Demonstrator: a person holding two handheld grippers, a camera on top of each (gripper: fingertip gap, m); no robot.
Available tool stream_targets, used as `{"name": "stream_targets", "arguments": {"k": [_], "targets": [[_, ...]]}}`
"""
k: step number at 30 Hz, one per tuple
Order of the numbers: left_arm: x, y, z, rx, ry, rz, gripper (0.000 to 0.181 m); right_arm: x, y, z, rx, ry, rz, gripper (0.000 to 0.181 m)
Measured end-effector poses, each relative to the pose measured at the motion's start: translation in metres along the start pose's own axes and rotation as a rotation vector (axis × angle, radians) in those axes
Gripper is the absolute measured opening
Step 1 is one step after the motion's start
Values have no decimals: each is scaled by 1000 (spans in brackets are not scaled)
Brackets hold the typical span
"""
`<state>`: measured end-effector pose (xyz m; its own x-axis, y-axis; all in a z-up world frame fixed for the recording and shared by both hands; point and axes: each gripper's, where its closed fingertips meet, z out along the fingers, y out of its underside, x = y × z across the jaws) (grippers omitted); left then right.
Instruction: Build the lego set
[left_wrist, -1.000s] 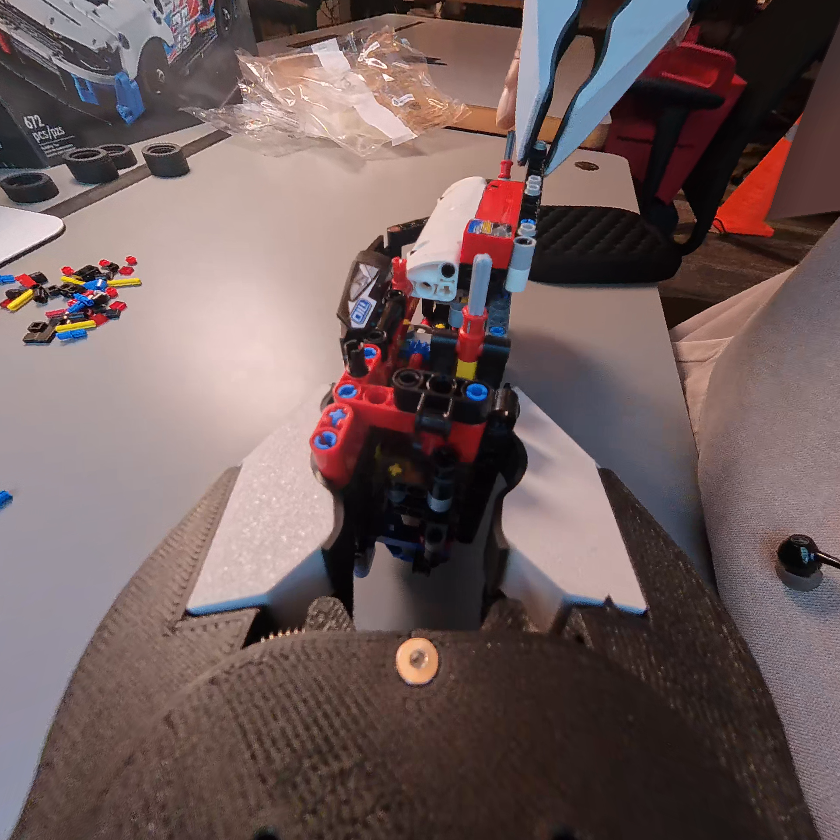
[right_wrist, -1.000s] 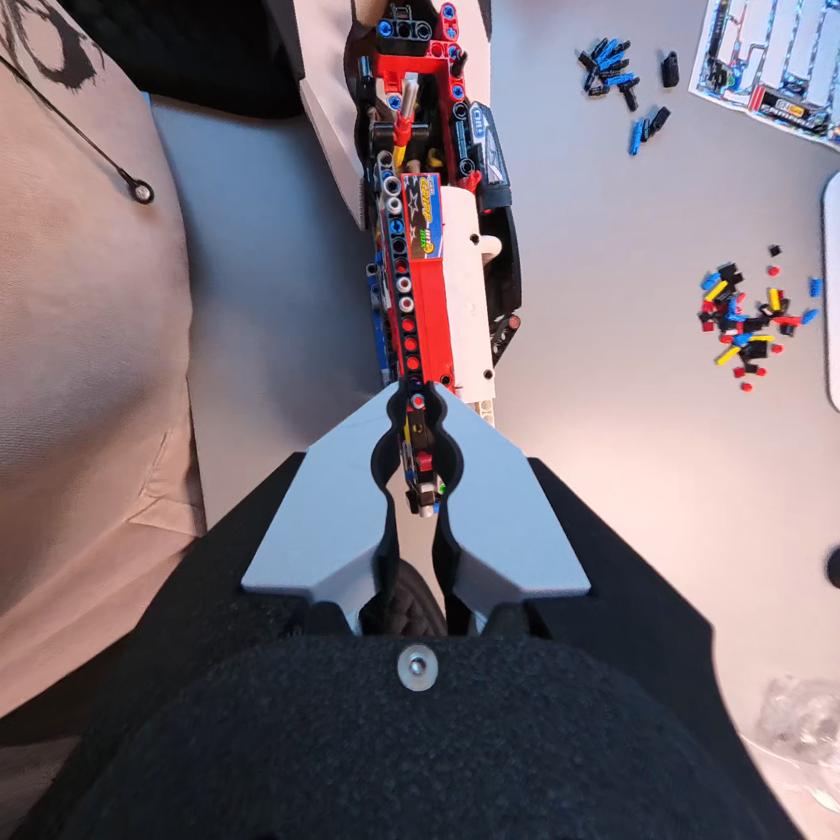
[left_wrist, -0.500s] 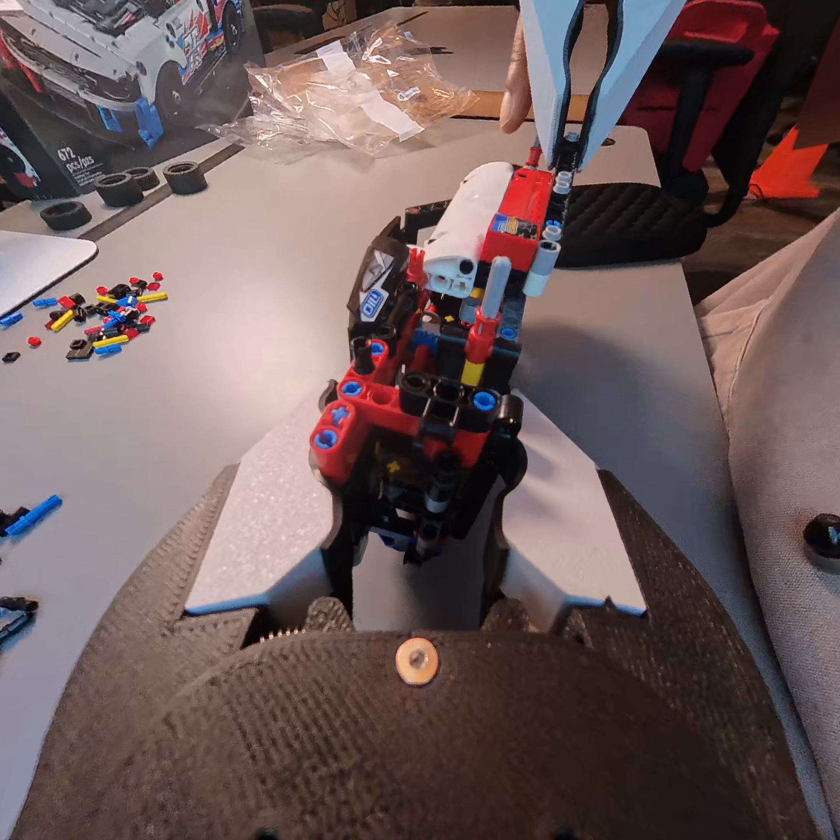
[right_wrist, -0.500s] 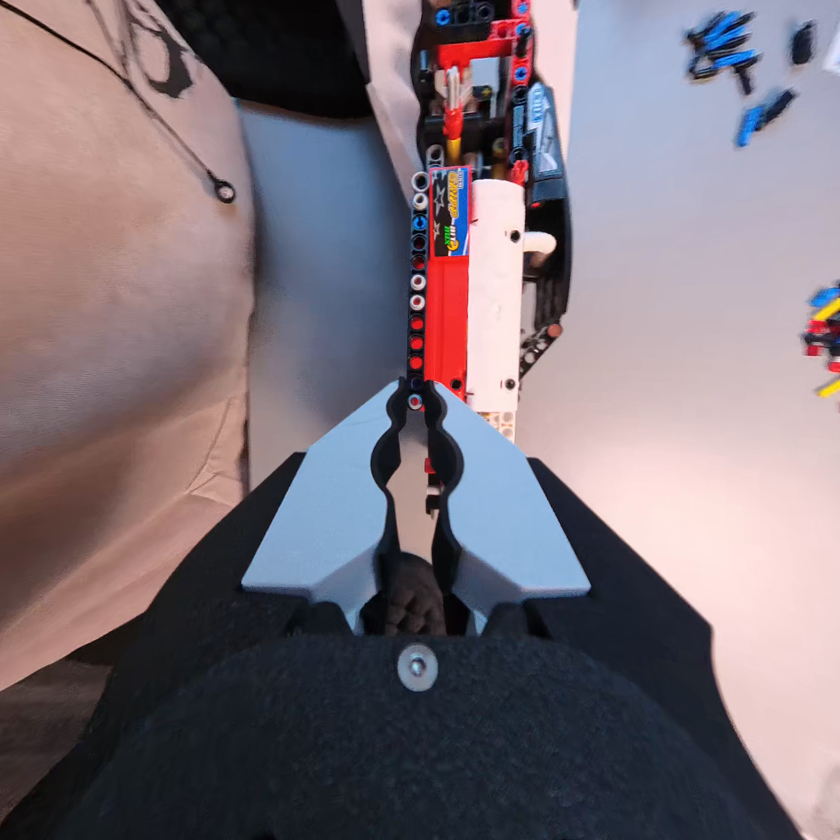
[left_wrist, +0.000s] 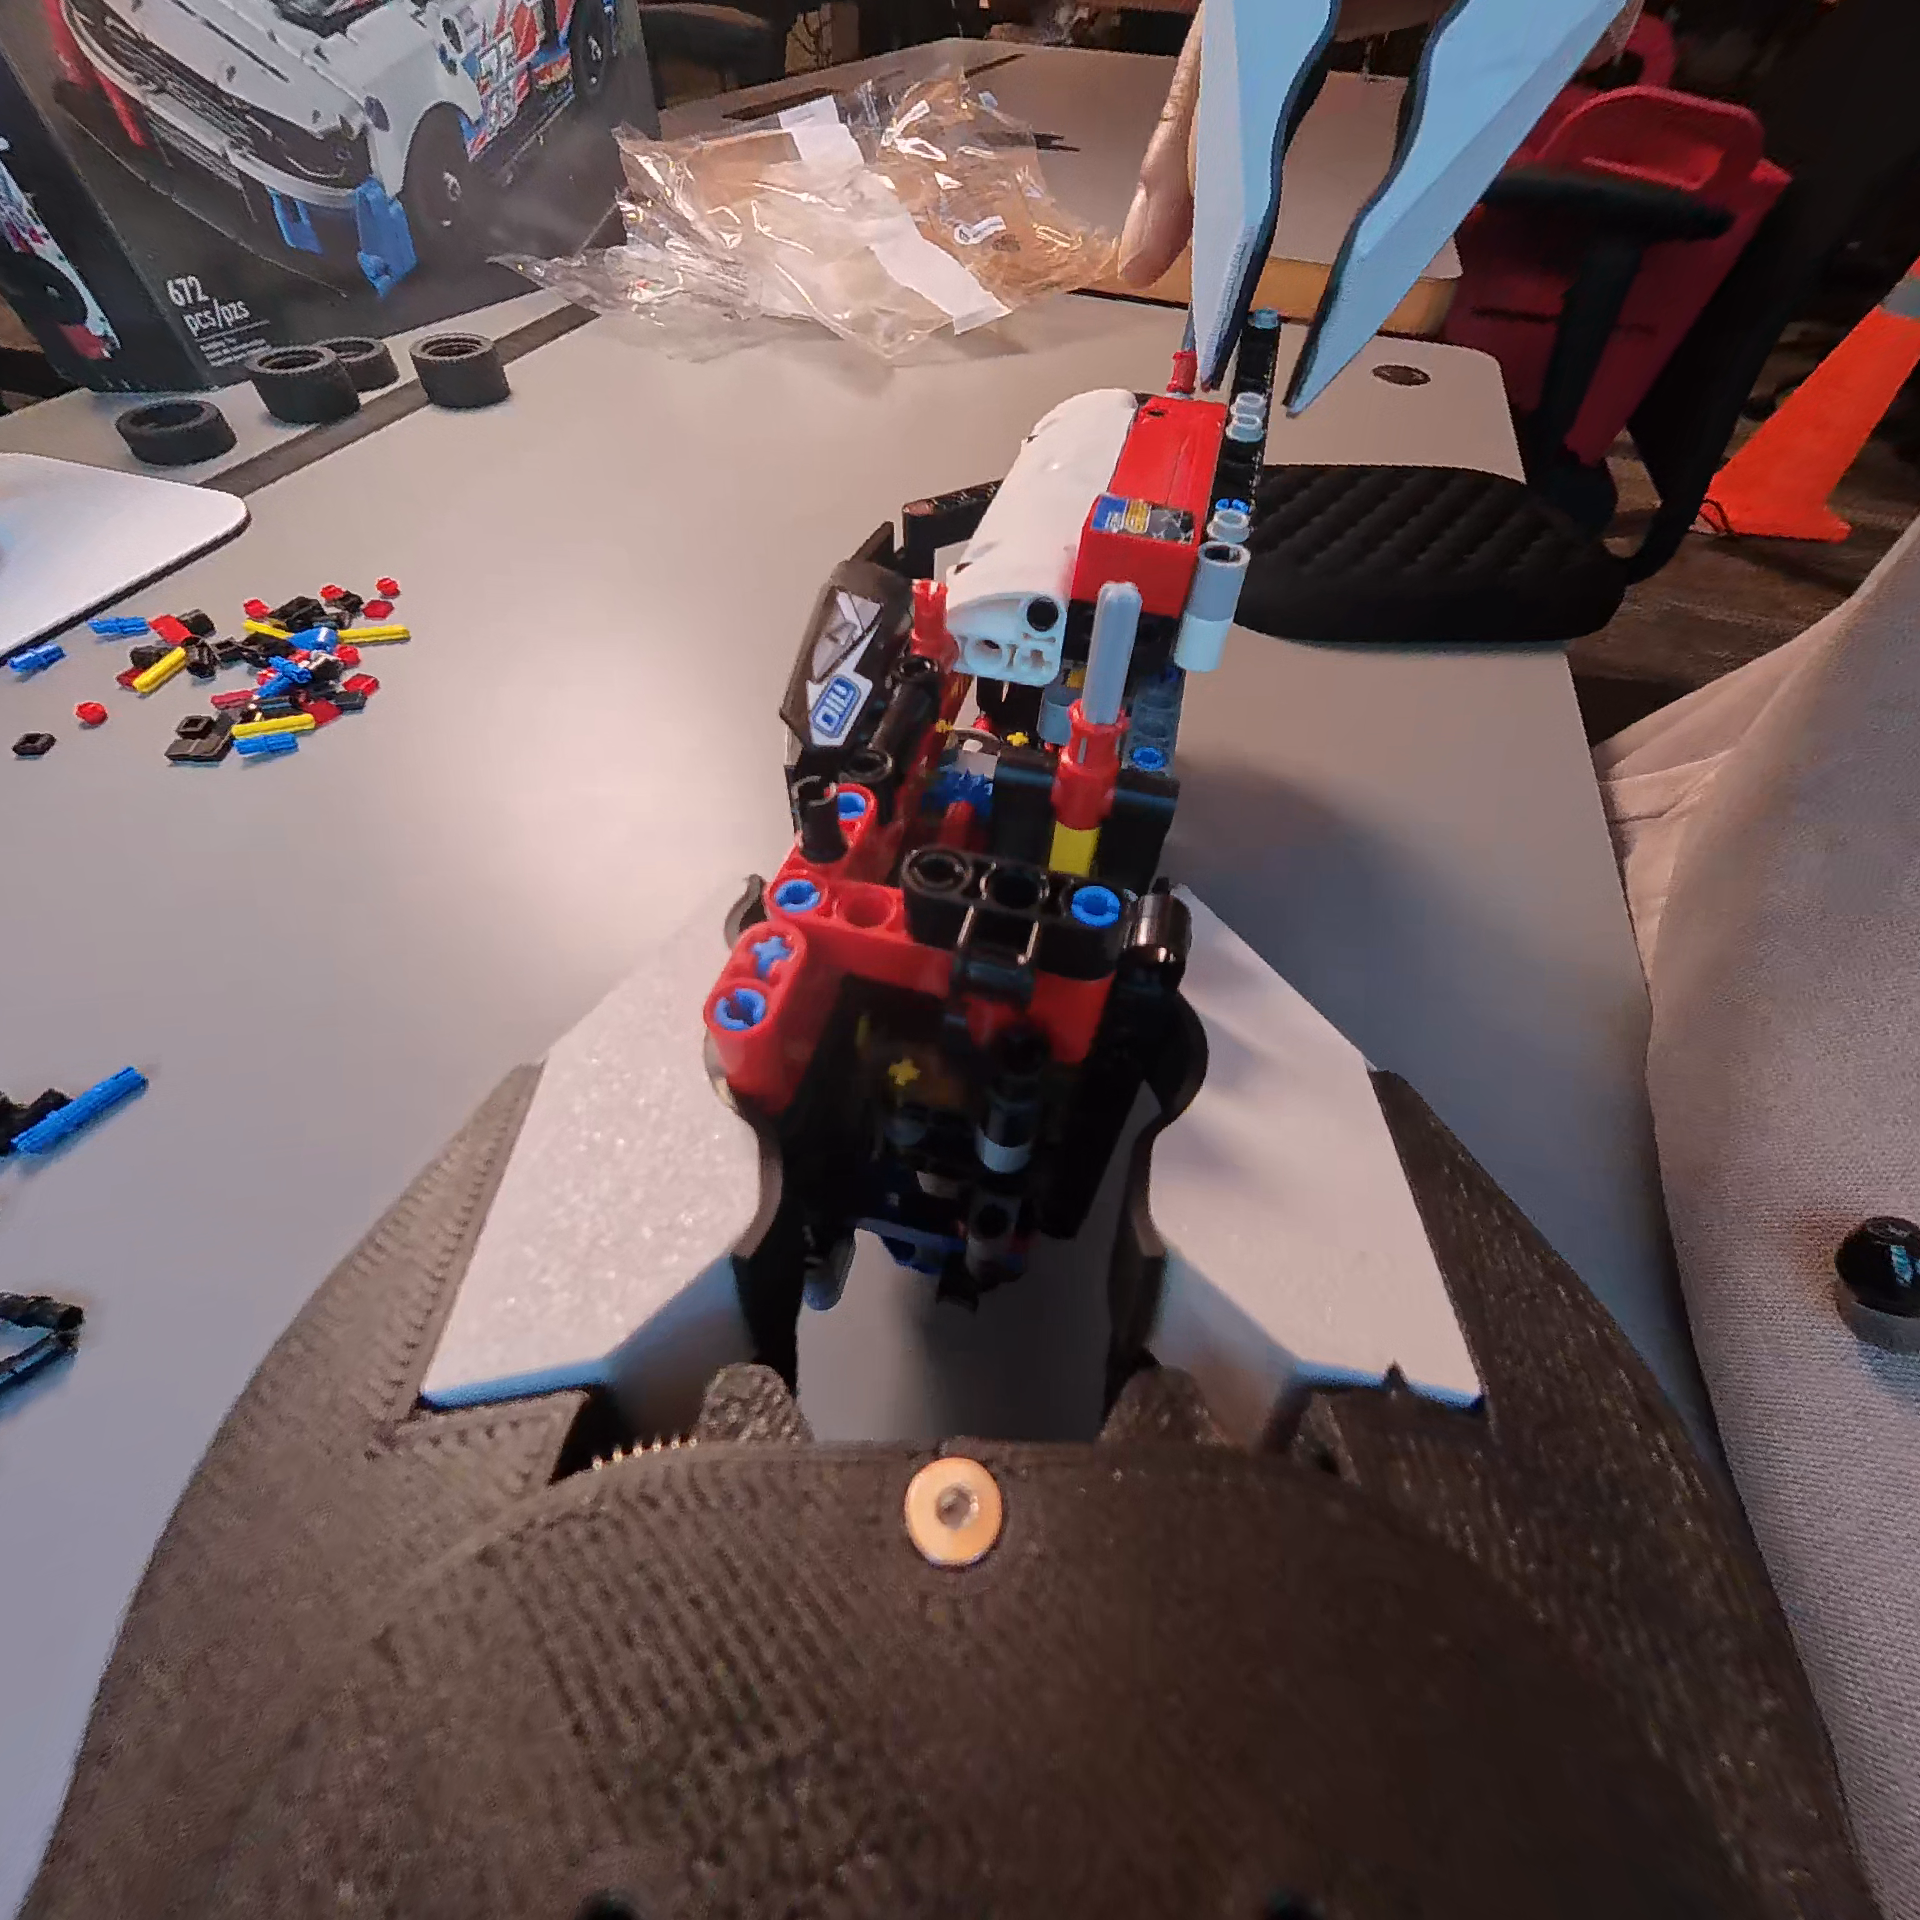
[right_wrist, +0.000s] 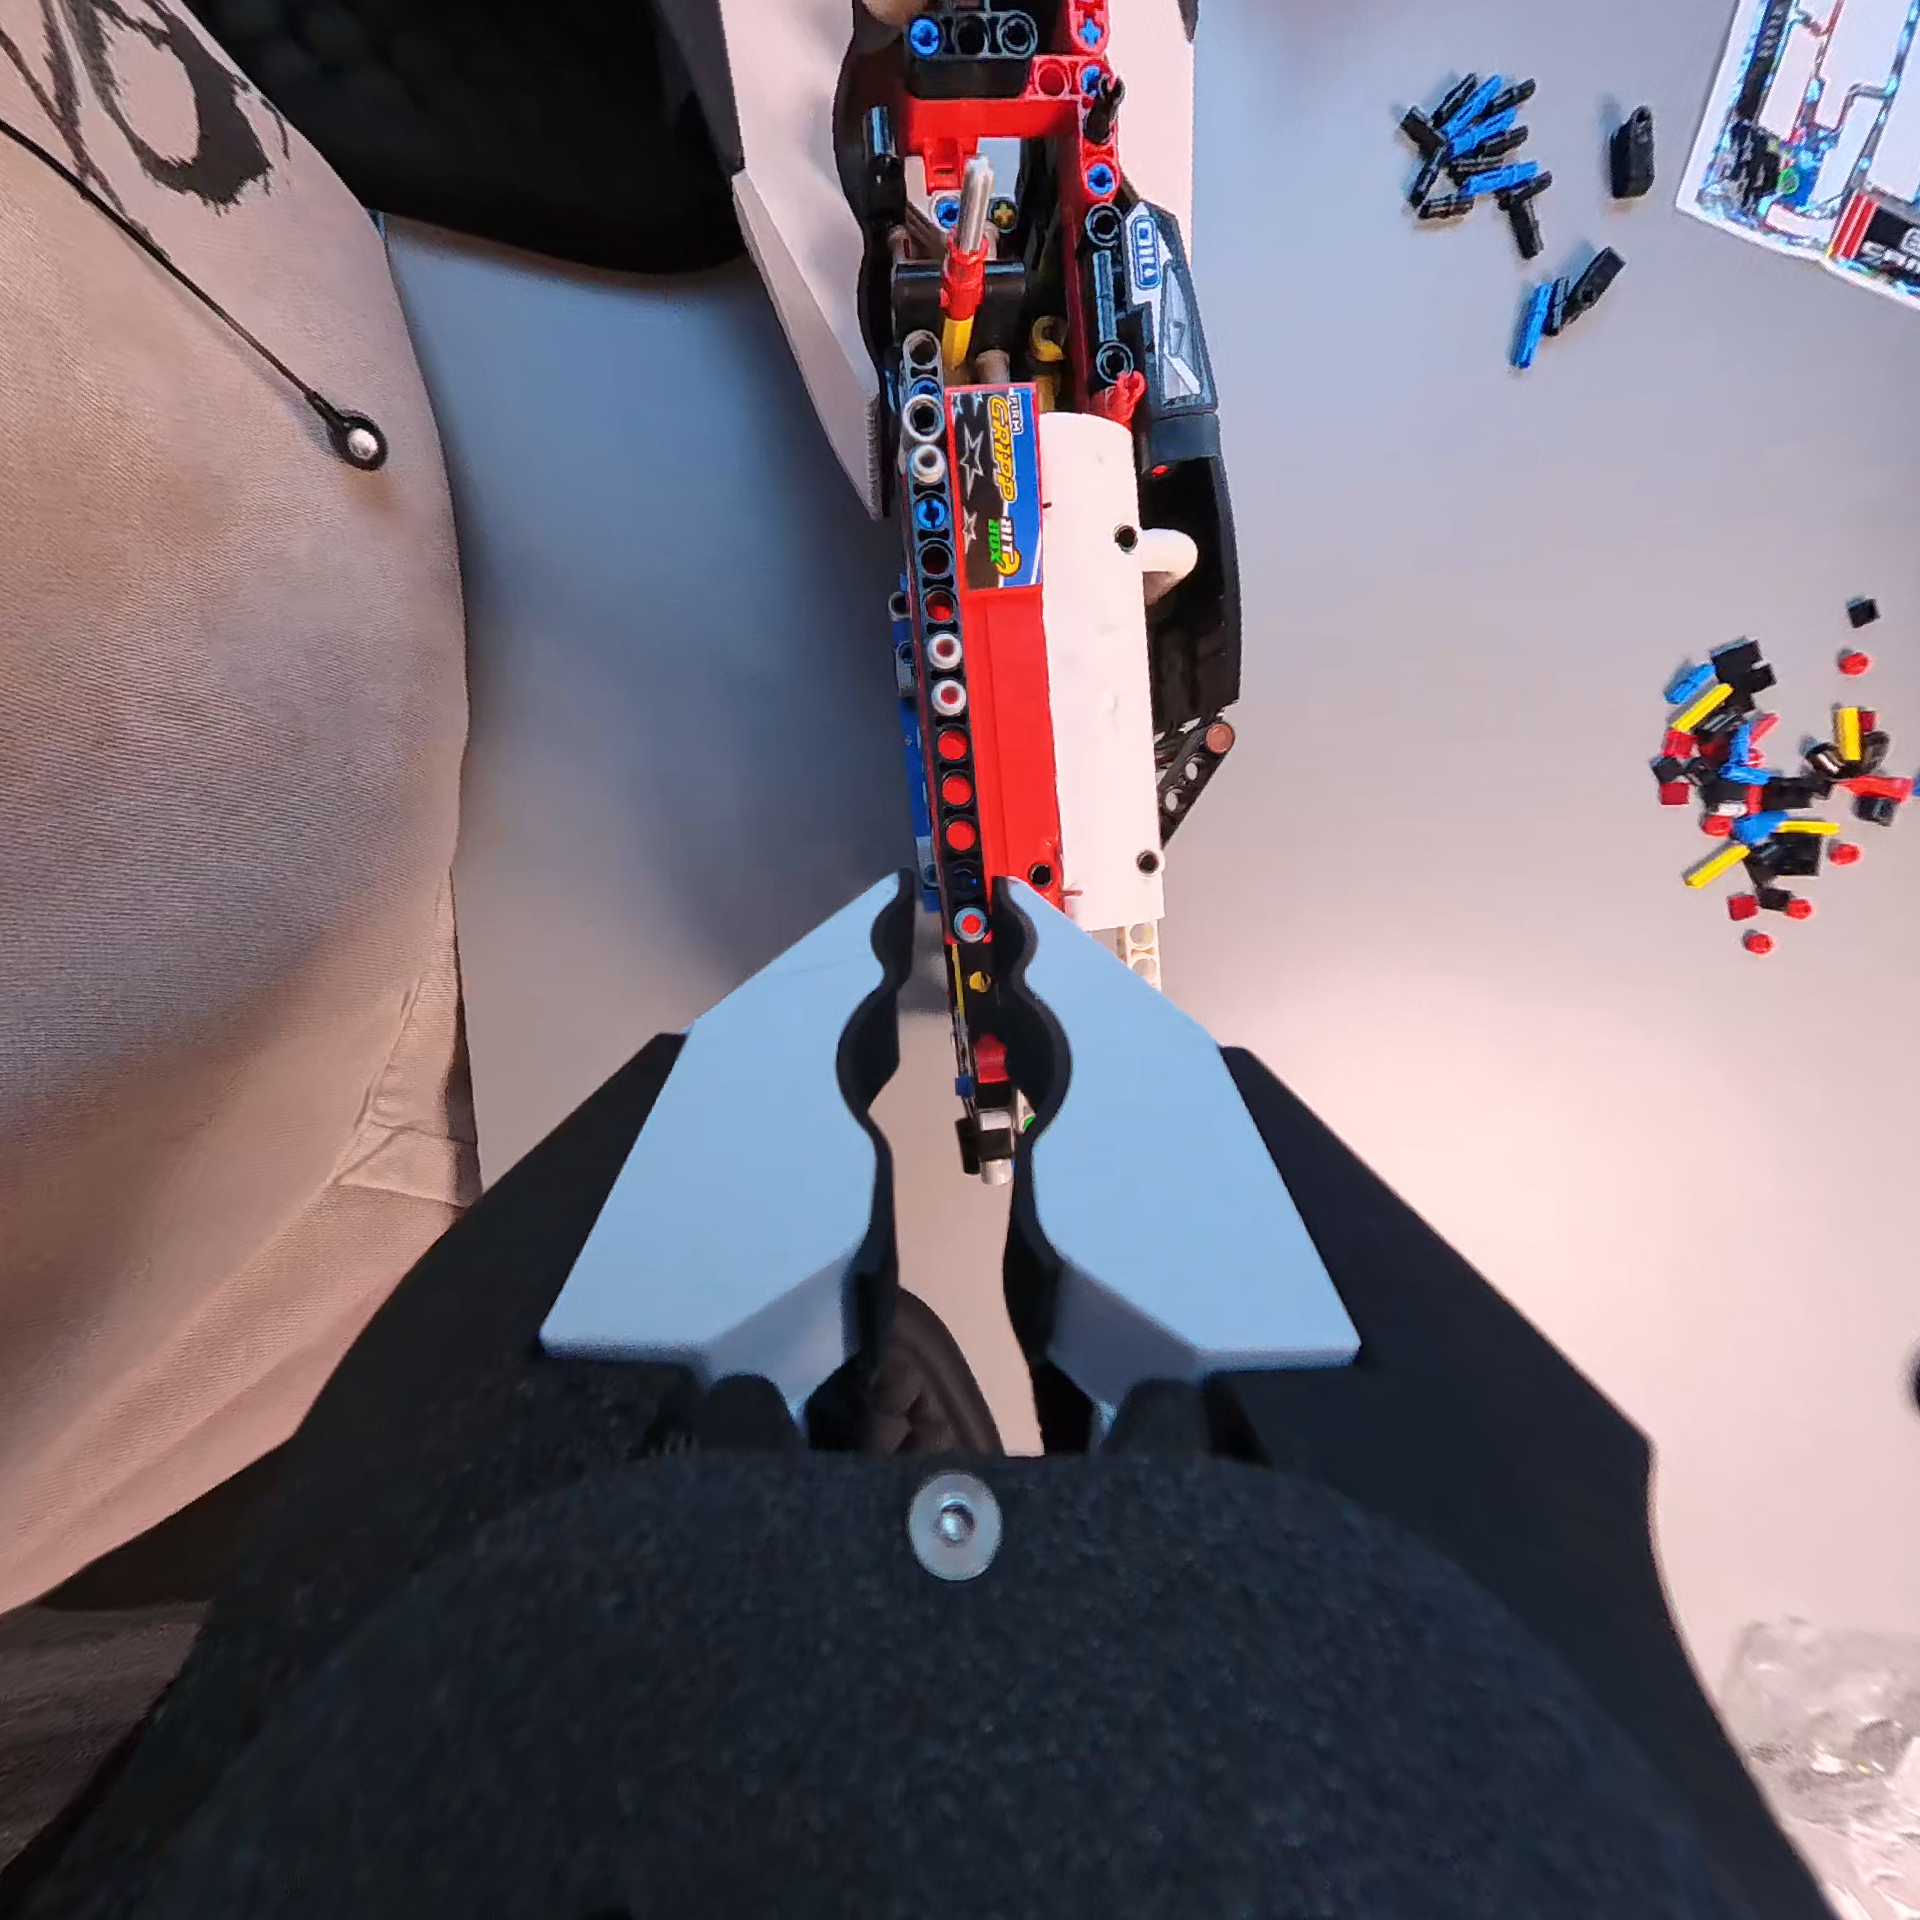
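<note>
Two grips: left gripper (left_wrist: 961, 1049) clamping stiff, snag-prone lego chassis (left_wrist: 997, 790), right gripper (right_wrist: 954, 909) spread around black beam (right_wrist: 945, 686).

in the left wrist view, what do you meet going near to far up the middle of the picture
left gripper shut on the near end of the lego car build → its white curved panel → right gripper tips, apart, either side of the build's far end → crumpled clear plastic bags
</note>
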<state>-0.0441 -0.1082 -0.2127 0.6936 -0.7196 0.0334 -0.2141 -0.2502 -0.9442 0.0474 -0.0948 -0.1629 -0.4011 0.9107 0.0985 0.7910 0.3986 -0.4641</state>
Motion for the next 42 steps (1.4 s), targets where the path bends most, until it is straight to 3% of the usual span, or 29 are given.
{"name": "stream_targets", "arguments": {"k": [6, 15, 20, 27, 34, 42], "targets": [[-1, -1, 0, 3, -15, 14, 73, 2, -4, -10, 96, 36, 19, 7], [3, -3, -1, 30, -49, 97, 74, -5, 2, -3, 206, 190, -208, 10], [6, -4, 0, 39, -55, 135, 73, -7, -4, -1, 284, 230, -238, 10], [4, -5, 6, 17, -68, 140, 73, -14, -31, 6, 220, 94, -257, 13], [-4, -4, 7, 4, -37, 19, 73, 2, -42, 21, 120, 46, -211, 5], [-12, -3, 9, 11, 23, -97, 72, 16, -47, 23, 236, -116, -26, 4]]}}
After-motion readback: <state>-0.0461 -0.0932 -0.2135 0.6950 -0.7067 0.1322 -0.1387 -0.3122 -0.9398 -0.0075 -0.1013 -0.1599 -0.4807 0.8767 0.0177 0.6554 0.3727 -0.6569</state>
